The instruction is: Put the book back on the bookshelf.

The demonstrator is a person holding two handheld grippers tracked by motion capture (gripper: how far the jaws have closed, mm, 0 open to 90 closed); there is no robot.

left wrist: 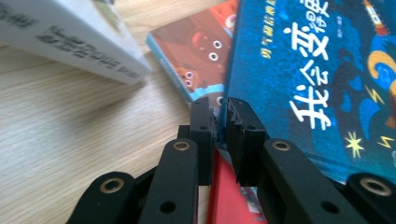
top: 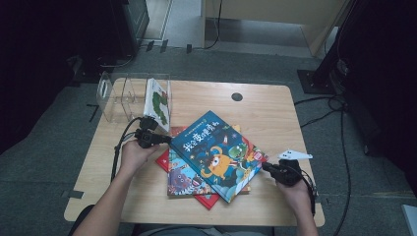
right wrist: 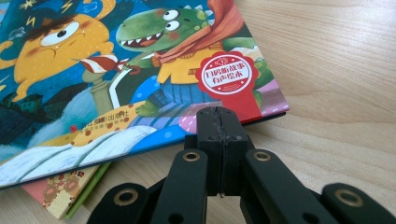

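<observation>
A blue picture book [top: 216, 152] [left wrist: 317, 70] [right wrist: 116, 70] lies on top of a skewed stack in the middle of the wooden table [top: 268, 113]. Under it are a monster-cover book [top: 184, 179] [left wrist: 196, 51] and a red book [top: 209, 200]. My left gripper [top: 168, 140] [left wrist: 219, 116] sits at the blue book's left corner. Its jaws stand almost together with only a sliver between them, and I see nothing held there. My right gripper [top: 265, 166] [right wrist: 222, 114] is shut and empty, low over the table just short of the blue book's right corner.
A clear acrylic book rack [top: 115, 96] stands at the table's back left with a white book [top: 158, 101] [left wrist: 70, 32] upright in its right slot. A round cable hole [top: 237, 97] is at the back. Bare wood lies right of the stack.
</observation>
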